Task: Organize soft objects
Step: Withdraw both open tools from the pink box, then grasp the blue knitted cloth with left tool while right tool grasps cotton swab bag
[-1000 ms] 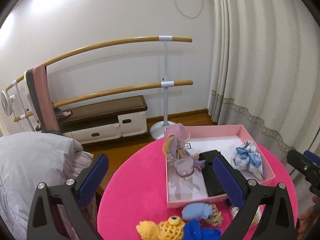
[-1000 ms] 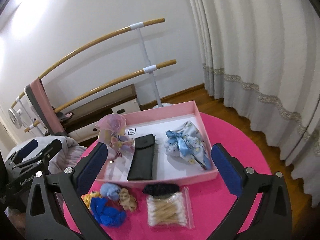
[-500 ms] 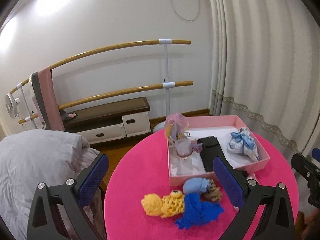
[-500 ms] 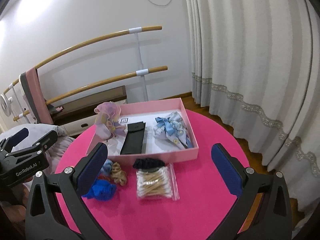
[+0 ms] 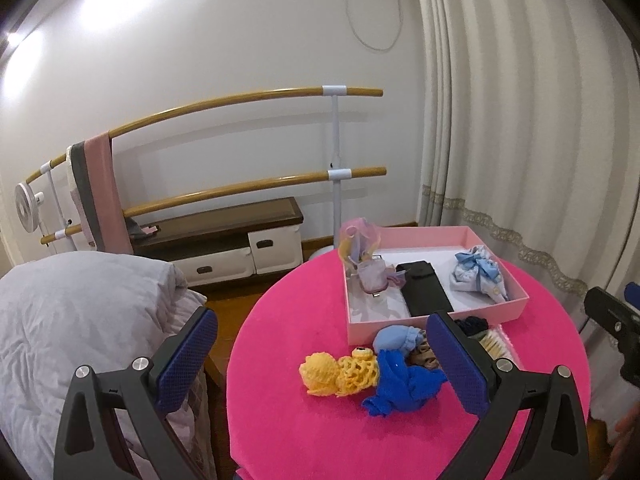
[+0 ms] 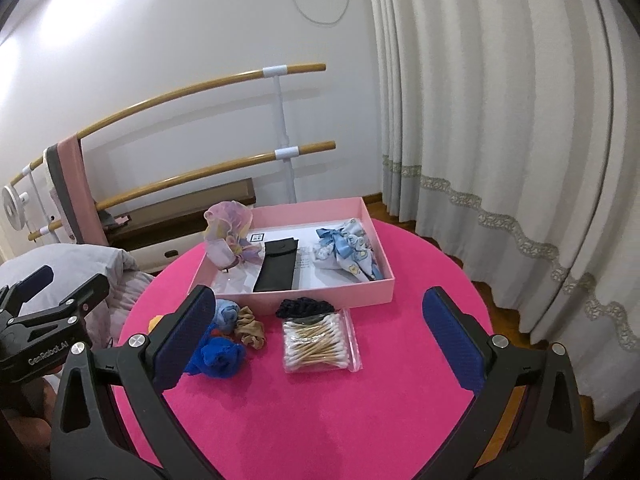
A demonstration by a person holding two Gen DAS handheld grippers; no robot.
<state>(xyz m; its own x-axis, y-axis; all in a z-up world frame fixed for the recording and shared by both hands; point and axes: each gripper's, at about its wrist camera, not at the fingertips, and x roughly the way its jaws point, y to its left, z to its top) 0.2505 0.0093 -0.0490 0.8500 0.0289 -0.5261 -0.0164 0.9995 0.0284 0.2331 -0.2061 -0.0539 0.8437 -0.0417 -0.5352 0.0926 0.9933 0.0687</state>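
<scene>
On the round pink table (image 6: 320, 400), the pink box (image 6: 360, 298) holds a black pouch (image 6: 276, 266), blue bow bundle (image 6: 348, 254) and lilac scrunchie (image 6: 228, 236). Both grippers, left (image 5: 320, 360) and right (image 6: 320, 344), hover wide open, empty; loose scrunchies (image 5: 400, 380) lie outside the box.

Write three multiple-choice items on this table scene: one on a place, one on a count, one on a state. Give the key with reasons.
1. Where does the black pouch lie?
A. in the pink box
B. on the table beside the cotton swabs
C. on the floor

2. How many things lie inside the pink box?
A. one
B. three
C. five

3. How is the right claw?
A. shut on the swab bag
B. open, holding nothing
C. shut on the blue cloth

Key: 1 A, the pouch lies between the pale purple bundle and the blue bow bundle within the box walls. 2 B, those three alone. 3 B, its pads stand wide apart above the swab bag.
</scene>
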